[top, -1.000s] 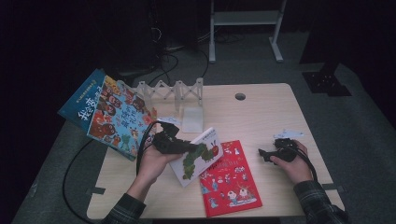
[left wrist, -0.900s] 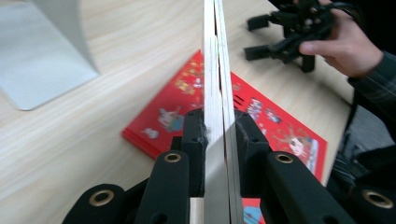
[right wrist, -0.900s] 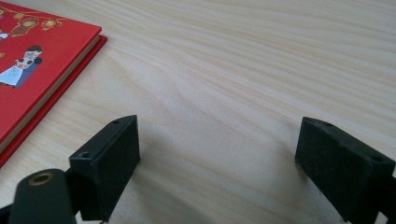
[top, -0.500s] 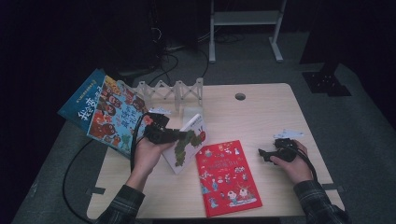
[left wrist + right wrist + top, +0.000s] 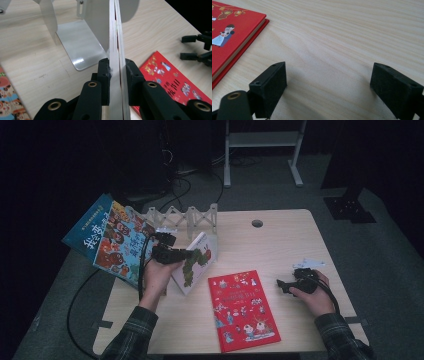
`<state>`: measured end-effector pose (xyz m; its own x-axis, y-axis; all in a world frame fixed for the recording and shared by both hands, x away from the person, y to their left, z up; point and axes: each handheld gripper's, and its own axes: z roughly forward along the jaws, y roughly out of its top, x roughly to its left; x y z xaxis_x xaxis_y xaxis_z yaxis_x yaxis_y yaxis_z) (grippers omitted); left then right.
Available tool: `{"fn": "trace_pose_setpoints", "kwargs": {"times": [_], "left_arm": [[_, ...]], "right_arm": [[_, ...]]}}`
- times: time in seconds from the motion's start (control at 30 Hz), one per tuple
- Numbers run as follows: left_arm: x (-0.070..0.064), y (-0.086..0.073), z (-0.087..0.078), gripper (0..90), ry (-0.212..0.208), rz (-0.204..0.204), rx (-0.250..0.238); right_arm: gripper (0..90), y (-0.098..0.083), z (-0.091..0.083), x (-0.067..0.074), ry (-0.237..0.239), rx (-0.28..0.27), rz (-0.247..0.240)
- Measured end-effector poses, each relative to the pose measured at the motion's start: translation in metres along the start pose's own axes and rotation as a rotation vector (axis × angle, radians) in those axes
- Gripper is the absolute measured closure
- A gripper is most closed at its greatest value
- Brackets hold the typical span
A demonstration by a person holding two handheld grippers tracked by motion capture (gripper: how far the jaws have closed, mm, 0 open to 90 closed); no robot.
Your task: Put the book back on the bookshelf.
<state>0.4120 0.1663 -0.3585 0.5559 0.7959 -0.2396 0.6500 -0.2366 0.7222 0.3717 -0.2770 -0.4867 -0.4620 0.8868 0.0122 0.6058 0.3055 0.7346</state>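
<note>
One book, caterpillar book [image 5: 196,262], clamped on edge in left tool [image 5: 117,72], held upright just beside white rack [image 5: 186,216], not yet slotted; red book [image 5: 243,309] flat on tabletop [image 5: 280,240], waiting; right tool [image 5: 328,85] wide open, empty

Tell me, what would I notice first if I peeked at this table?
First, the white caterpillar book tipped up off the table, pinched on its edge by the left gripper just in front of the white folding rack. Next, the bright red book lying flat near the front edge, and the big colourful books leaning at the left end. The right gripper rests open on bare wood at the right.
</note>
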Motion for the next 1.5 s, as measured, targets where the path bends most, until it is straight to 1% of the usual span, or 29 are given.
{"fn": "trace_pose_setpoints", "kwargs": {"times": [0.13,0.27,0.33,0.4,0.63,0.77,0.97,1.0,1.17,1.2,1.27,1.33,1.43,1.5], "left_arm": [[0.004,0.007,0.008,77.0,0.023,-0.004,-0.014],[0.007,0.014,0.016,76.9,0.053,0.004,-0.011],[0.009,0.017,0.020,77.0,0.059,-0.006,-0.013],[0.011,0.019,0.025,77.0,0.066,-0.005,-0.014],[0.013,0.027,0.040,76.9,0.102,-0.013,-0.032],[0.014,0.034,0.050,76.9,0.122,-0.011,-0.019],[0.013,0.047,0.062,76.9,0.143,-0.020,-0.017],[0.013,0.048,0.064,76.9,0.141,-0.024,-0.023],[0.012,0.050,0.074,76.7,0.155,-0.013,0.003],[0.012,0.049,0.075,76.6,0.154,-0.011,-0.002],[0.013,0.048,0.074,76.3,0.142,-0.017,-0.011],[0.013,0.048,0.073,74.0,0.121,-0.023,-0.023],[0.012,0.047,0.069,69.1,0.118,-0.004,-0.024],[0.012,0.046,0.066,67.5,0.119,0.003,-0.020]], "right_arm": [[12.5,0.000,0.000,0.000,0.000,-0.001,0.001],[12.5,0.000,0.000,0.000,0.000,0.000,0.000],[12.5,0.000,0.000,0.000,-0.001,-0.001,0.000],[12.5,0.000,0.000,0.000,0.000,0.001,0.001],[12.4,0.000,0.000,0.000,0.000,-0.001,-0.001],[12.4,0.000,0.000,0.000,0.001,0.001,0.001],[12.4,0.000,0.000,0.000,0.001,-0.001,-0.002],[12.4,0.000,0.000,0.000,0.001,0.000,-0.001],[12.4,0.000,0.000,0.000,0.001,0.000,-0.001],[12.4,0.000,0.000,0.000,0.001,0.000,-0.001],[12.4,0.000,0.000,0.000,0.001,0.000,-0.001],[12.4,0.000,0.000,0.000,0.001,-0.001,-0.002],[12.4,0.000,0.000,0.000,0.001,0.000,-0.001],[12.4,0.000,0.000,0.000,0.001,0.000,-0.001]]}}
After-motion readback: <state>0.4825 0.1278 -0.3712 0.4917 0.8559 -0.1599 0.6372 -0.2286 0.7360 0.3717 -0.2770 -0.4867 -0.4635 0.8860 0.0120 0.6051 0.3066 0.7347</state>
